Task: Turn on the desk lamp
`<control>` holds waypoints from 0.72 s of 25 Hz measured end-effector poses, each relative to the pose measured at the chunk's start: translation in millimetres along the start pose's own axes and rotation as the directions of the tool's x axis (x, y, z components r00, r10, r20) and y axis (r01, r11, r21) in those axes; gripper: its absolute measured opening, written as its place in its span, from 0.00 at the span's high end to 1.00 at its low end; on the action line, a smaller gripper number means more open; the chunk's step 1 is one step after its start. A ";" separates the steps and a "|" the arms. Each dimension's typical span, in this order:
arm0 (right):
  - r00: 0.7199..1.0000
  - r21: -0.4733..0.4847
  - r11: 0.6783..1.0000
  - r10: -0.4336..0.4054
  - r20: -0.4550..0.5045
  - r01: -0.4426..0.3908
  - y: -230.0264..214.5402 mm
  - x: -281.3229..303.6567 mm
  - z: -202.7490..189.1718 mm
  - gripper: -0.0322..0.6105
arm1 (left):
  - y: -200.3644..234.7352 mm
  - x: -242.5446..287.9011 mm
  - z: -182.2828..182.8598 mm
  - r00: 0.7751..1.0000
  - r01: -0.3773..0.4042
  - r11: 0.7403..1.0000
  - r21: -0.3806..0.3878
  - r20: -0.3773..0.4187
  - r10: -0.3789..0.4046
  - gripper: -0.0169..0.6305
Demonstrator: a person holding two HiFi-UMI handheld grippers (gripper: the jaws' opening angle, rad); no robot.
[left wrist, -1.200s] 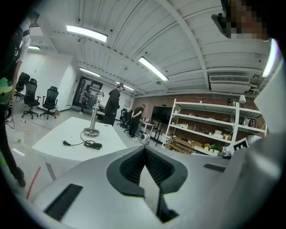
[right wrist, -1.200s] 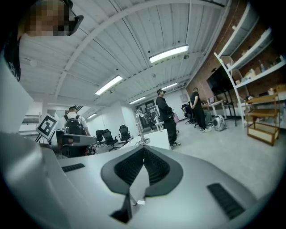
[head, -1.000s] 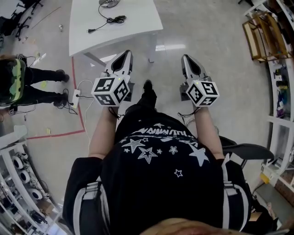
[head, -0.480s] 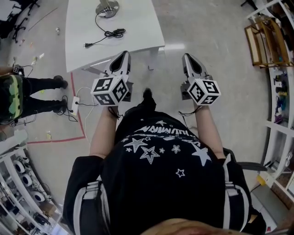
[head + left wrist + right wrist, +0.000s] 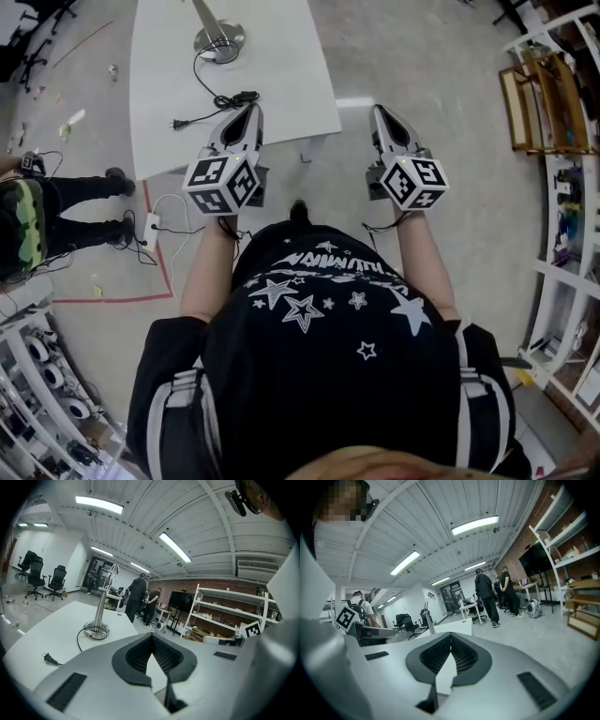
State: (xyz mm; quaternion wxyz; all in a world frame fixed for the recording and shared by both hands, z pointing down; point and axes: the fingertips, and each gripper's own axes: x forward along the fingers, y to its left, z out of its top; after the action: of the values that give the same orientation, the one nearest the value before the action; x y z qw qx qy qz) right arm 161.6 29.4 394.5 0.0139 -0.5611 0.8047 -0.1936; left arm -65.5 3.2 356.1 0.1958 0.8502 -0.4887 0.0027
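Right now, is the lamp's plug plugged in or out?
Out. The plug lies loose on the white table, in no socket, a little way from the lamp's base.

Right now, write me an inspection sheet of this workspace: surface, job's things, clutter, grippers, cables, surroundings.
Surface: white table, mostly bare.
Job's things: desk lamp upright at the table's far end; whether it is lit cannot be told.
Clutter: nothing seen on the table; small scraps on the floor at left.
Grippers: left gripper and right gripper both shut, empty, short of the lamp.
Cables: lamp cord runs to a plug lying loose on the table; power strip on the floor.
Surroundings: a person at left, shelving at right.
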 end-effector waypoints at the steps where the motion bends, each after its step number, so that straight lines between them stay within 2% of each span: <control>1: 1.000 -0.004 1.000 0.005 -0.001 -0.005 1.0 9.1 2.0 0.94 | 5.6 3.9 1.3 1.000 -0.002 1.000 -0.002 0.000 0.002 0.96; 12: 0.996 -0.028 0.997 0.077 -0.034 -0.078 4.0 77.4 15.8 0.94 | 61.1 21.7 19.4 0.994 -0.101 0.994 -0.050 0.040 0.103 0.96; 18: 0.983 -0.035 0.985 0.169 -0.075 -0.171 -7.6 126.9 19.2 0.94 | 75.3 36.0 15.7 0.979 -0.197 0.978 -0.065 0.046 0.200 0.96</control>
State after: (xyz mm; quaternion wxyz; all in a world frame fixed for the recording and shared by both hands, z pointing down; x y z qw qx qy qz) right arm 126.1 -93.8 403.9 -0.0100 -0.4832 0.8534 -0.1952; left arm -112.3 -65.6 373.6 0.2070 0.7908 -0.5758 -0.0147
